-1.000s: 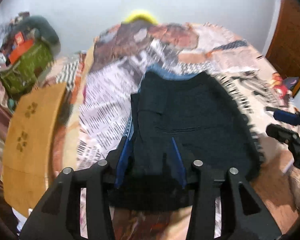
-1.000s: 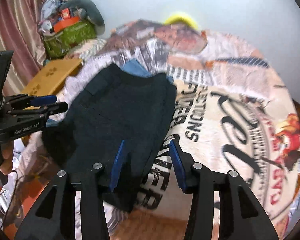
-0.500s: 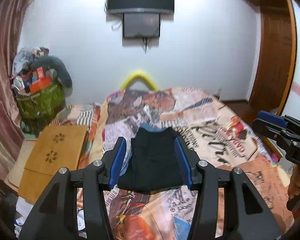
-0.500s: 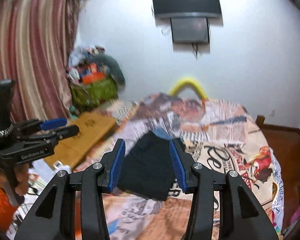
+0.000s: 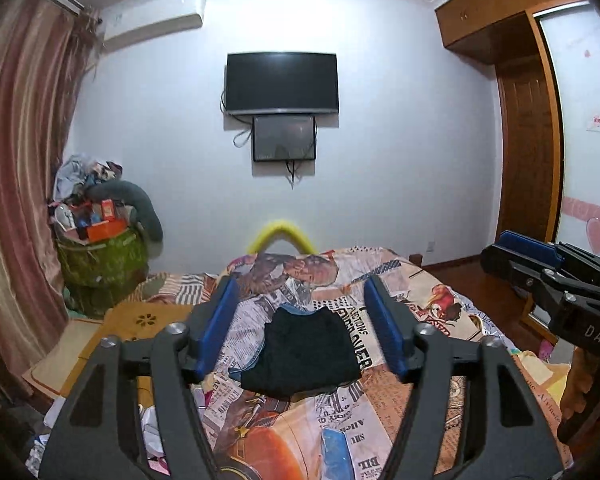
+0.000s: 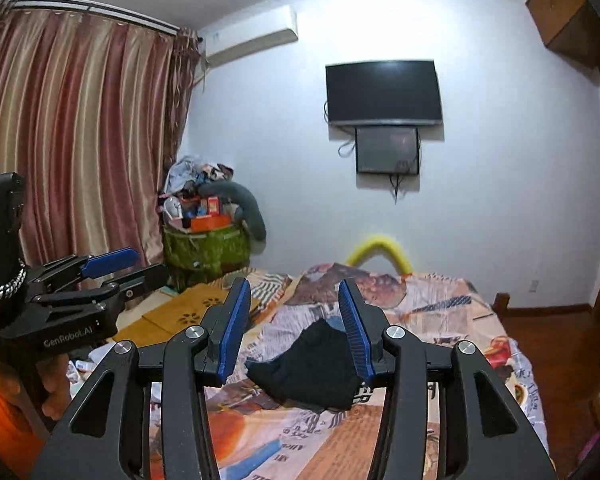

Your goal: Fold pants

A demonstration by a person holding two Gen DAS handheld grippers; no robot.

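Observation:
The dark pants (image 5: 306,354) lie folded into a compact rectangle on the bed (image 5: 420,320), with a blue edge showing at the far side. They also show in the right wrist view (image 6: 314,364). My left gripper (image 5: 302,324) is open and empty, held back above the near end of the bed. My right gripper (image 6: 294,326) is open and empty too, held back from the pants. Each gripper shows from the side in the other's view: the right one (image 5: 540,264) and the left one (image 6: 100,276).
The bed has a printed newspaper-pattern cover. A wooden folding board (image 5: 112,340) lies left of the bed. A green basket (image 5: 100,264) piled with clutter stands by the curtain (image 6: 72,140). A TV (image 5: 282,82) hangs on the far wall. A wooden wardrobe (image 5: 528,120) is at right.
Both grippers have pulled back and up from the pants, which were close under the fingers a second ago. The views now take in the whole room. The pants stay folded on the bed.

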